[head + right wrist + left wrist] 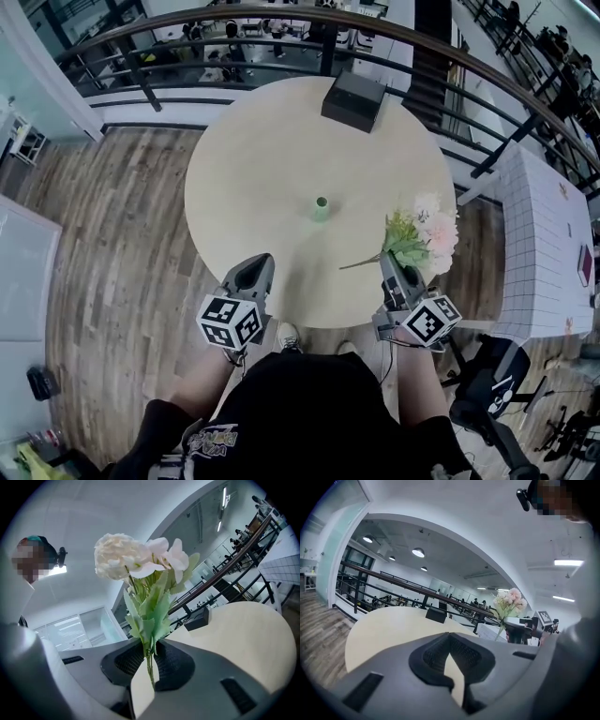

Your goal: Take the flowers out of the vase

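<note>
The right hand-held gripper (392, 272) has its 2 jaws closed partway onto the thin green stems of a bunch of pale pink and white flowers with green leaves (422, 234). In the right gripper view the stems (150, 667) run down between the ribbed black pads and the blooms (140, 564) rise above the jaws. From the head view the bunch is out of the small green vase (321, 208) and hangs over the near right part of the round beige table (253, 169), with 1 stem end sticking out to the left. The vase stands upright near the table's middle, apart from both hand-held grippers. The left hand-held gripper (253, 272) is over the table's near edge with its 2 jaws pressed together and nothing between them, as the left gripper view shows (450, 641). A black rectangular box (354, 99) sits at the table's far edge by a dark metal railing (469, 66).
</note>
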A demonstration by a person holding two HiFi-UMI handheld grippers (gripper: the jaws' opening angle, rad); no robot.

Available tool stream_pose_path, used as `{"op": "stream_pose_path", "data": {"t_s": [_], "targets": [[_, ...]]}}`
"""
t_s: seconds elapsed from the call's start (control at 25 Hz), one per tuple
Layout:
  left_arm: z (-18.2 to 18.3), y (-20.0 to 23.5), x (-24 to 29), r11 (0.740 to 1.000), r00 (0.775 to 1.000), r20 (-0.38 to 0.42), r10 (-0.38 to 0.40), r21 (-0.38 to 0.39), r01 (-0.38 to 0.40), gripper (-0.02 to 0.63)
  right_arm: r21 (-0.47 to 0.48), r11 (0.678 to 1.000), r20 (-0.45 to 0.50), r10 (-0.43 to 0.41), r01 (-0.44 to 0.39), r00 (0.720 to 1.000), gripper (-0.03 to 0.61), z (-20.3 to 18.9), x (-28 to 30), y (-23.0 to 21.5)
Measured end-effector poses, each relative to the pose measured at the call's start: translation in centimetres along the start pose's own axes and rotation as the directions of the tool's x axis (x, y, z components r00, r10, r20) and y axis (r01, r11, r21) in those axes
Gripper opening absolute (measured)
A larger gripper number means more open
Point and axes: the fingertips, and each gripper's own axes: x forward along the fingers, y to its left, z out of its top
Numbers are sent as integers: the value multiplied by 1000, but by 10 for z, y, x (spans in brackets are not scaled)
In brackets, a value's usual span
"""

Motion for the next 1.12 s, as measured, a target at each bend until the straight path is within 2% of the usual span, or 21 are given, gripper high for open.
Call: {"op": "stream_pose_path", "data": {"t_s": [0.16, 0.36, 0.52, 0.72, 1.04, 1.12], "targets": [[15, 7, -10, 1000, 1000, 15, 20, -17, -20, 6, -11, 1000, -35, 16, -16, 999, 71, -3, 9, 24], [12, -25, -20, 998, 999, 15, 50, -33, -50, 6, 6, 997, -85, 75, -75, 994, 71, -1, -12, 32], [-17, -78, -19, 996, 997, 9, 80, -33, -80, 6, 11, 992, -106, 130, -129, 986, 71, -1, -54, 16], [-36, -132, -12, 993, 994, 8, 112, -23, -112, 6, 4, 985, -139, 173, -174, 975, 71, 5, -89, -3], [-89, -209, -24, 986, 985, 40, 166, -40, -165, 6, 20, 965, -189, 259, -260, 947, 70, -11, -163, -21], [-91, -216, -29, 984, 984, 42, 173, -47, -171, 6, 16, 963, -202, 267, -270, 942, 71, -12, -168, -17]]}}
